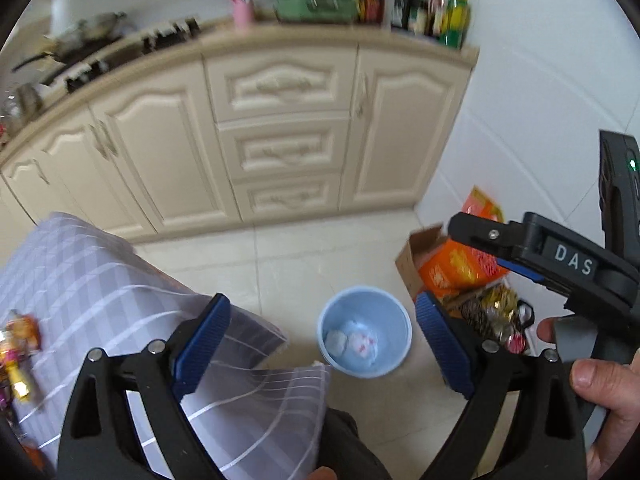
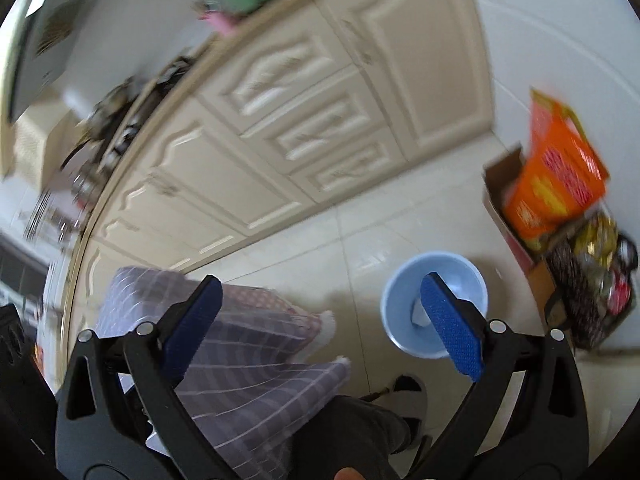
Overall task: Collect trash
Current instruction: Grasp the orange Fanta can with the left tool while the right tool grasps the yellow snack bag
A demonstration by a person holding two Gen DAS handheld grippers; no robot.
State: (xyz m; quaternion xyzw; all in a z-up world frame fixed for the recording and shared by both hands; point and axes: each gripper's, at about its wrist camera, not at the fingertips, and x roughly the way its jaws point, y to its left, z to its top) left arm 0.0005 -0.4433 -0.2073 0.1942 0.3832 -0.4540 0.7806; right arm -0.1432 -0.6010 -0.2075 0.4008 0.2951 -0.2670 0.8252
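A light blue bin (image 1: 365,332) stands on the tiled floor with crumpled white and pink-stained tissues (image 1: 352,343) inside. It also shows in the right wrist view (image 2: 434,304). My left gripper (image 1: 322,344) is open and empty above the table corner and the bin. My right gripper (image 2: 322,330) is open and empty; its right finger overlaps the bin. The right gripper's body (image 1: 560,256) shows at the right of the left wrist view. Colourful wrappers (image 1: 18,344) lie on the table at the far left.
A table with a grey checked cloth (image 1: 100,288) is at the lower left. Cream kitchen cabinets (image 1: 280,132) stand behind. A cardboard box with orange packets (image 1: 448,268) and a dark bag of items (image 2: 592,280) sit by the white wall. My leg and shoe (image 2: 404,396) are below.
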